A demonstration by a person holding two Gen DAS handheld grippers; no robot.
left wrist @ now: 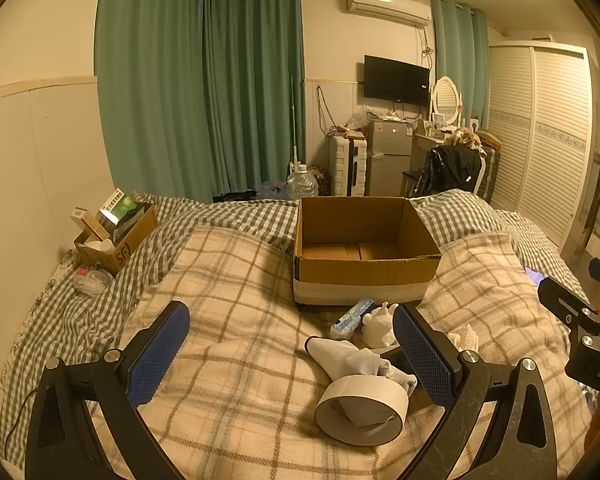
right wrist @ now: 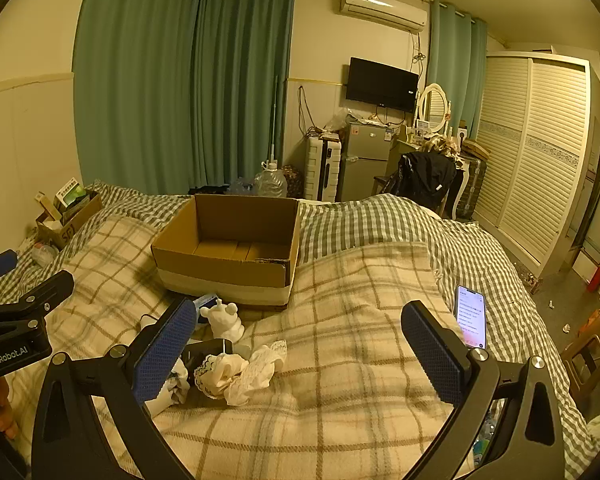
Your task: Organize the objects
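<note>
An open cardboard box (left wrist: 366, 246), brown with a pale band round its base and nothing visible inside, sits mid-bed on the plaid blanket (left wrist: 228, 280). Just before its near wall lie a small blue-and-white packet (left wrist: 352, 316), a white figurine (left wrist: 378, 326), a white glove (left wrist: 348, 354), a roll of white tape (left wrist: 360, 408) and crumpled lace-trimmed cloth (right wrist: 240, 372). A lit phone (right wrist: 471, 316) rests toward the bed's right edge. The left gripper (left wrist: 290, 356) hangs spread above the blanket, holding nothing; the right gripper (right wrist: 298, 354) likewise gapes wide.
</note>
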